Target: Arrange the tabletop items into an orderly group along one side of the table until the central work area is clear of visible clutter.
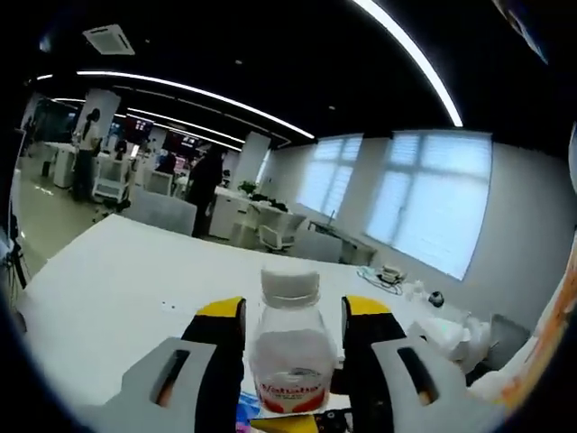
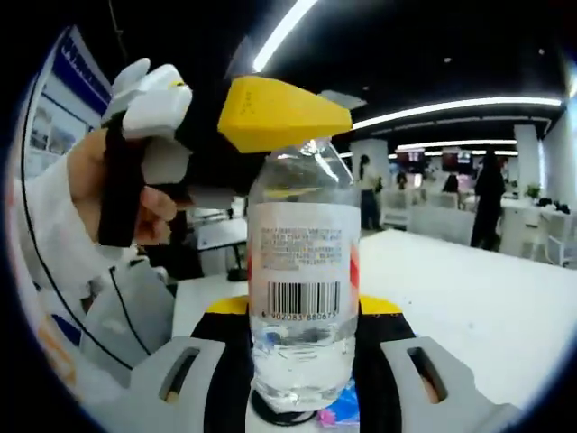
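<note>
Both the left gripper (image 1: 293,334) and the right gripper (image 2: 303,334) have fingers clenched on the upright water bottle (image 1: 290,347), lifted above the white tabletop (image 1: 117,280), presumably for hand-over toward one edge.

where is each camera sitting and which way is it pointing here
Left gripper view: rides the left gripper, looking along its jaws, which flank a bottle, across the white table toward windows.
Right gripper view: rides the right gripper, facing the bottle's barcode side; the left gripper and the hand holding it show at the cap.
Shared: bottle, table, left gripper.
</note>
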The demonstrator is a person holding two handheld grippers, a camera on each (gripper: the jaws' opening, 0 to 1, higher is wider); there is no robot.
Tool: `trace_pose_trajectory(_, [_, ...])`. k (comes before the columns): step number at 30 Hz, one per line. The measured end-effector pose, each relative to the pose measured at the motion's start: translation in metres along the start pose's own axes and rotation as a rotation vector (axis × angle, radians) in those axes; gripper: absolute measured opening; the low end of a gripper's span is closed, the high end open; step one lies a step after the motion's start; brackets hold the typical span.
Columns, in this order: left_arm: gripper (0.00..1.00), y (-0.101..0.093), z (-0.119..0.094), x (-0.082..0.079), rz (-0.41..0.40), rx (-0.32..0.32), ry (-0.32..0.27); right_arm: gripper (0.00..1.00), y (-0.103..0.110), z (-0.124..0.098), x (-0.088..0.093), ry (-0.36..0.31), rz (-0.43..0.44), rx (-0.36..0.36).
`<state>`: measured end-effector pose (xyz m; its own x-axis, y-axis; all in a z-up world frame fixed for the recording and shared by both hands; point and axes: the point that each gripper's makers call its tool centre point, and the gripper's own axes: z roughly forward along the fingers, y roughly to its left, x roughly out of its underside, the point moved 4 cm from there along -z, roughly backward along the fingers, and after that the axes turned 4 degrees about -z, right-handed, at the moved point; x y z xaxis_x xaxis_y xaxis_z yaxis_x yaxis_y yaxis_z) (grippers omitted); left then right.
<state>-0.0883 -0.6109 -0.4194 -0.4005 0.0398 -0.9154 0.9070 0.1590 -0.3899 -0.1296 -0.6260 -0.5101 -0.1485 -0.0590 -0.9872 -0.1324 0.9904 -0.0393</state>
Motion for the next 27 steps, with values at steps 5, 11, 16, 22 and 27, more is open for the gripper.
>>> trace_pose_trajectory(5, [0.3,0.005,0.0,0.0,0.008,-0.023,-0.007,0.41,-0.001,0.0,0.0,0.002,-0.006,0.0])
trace_pose_trajectory(11, [0.26,0.004,-0.002,0.004,0.014,-0.024,0.008,0.43,0.0,0.004,0.007,0.037,-0.018,-0.003])
trace_pose_trajectory(16, [0.25,0.011,-0.001,0.014,0.018,-0.028,0.039,0.44,0.002,0.009,0.019,0.096,-0.009,-0.036])
trace_pose_trajectory(22, [0.25,0.044,0.002,0.017,0.05,-0.078,0.063,0.54,-0.002,0.0,0.039,0.156,0.083,-0.058])
trace_pose_trajectory(27, [0.25,0.082,0.003,0.013,0.105,-0.148,0.082,0.58,-0.022,-0.021,0.051,0.178,0.094,-0.005])
